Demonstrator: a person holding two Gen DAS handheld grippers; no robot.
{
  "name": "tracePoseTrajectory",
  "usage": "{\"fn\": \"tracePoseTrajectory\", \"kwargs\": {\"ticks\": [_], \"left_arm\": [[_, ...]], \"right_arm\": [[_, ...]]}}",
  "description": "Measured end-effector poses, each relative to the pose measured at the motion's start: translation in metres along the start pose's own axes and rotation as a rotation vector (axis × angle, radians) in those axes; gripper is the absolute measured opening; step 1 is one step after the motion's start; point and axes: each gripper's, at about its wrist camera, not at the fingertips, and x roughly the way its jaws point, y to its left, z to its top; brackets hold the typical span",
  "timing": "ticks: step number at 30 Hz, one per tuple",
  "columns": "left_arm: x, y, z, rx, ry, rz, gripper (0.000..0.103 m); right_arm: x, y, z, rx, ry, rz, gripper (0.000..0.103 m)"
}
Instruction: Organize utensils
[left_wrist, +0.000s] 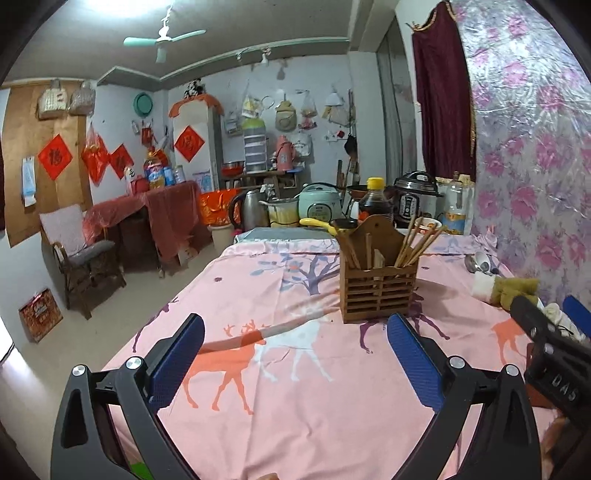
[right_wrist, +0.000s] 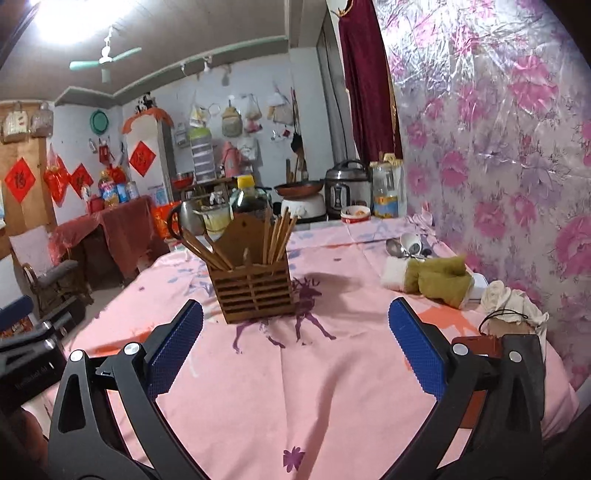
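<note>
Both grippers, left (left_wrist: 295, 354) and right (right_wrist: 295, 343), spread their fingers wide and empty, facing the holder (right_wrist: 255, 284) mid-bench; chopsticks (right_wrist: 280, 236) stand sorted in its compartments, spoons (right_wrist: 402, 247) near the wall edge.

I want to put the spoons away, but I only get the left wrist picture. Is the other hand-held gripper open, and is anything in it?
Observer: The right hand-held gripper is open. Only the pink tablecloth shows between its pads.
Operator: What's next to it on the right?
Observer: A flat reddish-brown thing and a black thing lie just behind its right finger. I cannot tell what they are.
Operator: Is the holder straight ahead of it?
Observer: Almost. The wooden holder stands ahead, a little left of the middle, and touches neither pad.
</note>
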Motion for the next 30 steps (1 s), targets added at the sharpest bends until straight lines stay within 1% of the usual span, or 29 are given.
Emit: {"fn": "tracePoseTrajectory", "kwargs": {"ticks": [3,9,30], "left_arm": [[-0.005,-0.004,0.0,0.012,-0.004,-0.018,0.097],[-0.012,-0.006,0.001,0.013,-0.016,-0.028,0.097],[-0.01,-0.002,0.003,-0.01,-0.011,-0.023,0.097]], "right_arm": [[-0.006,0.001,0.004,0.003,-0.011,0.01,0.097],[-0.016,0.009,0.006,-0.033,-0.04,0.017,0.097],[-0.018,0.006,0.006,-0.018,-0.035,0.019,0.097]]}}
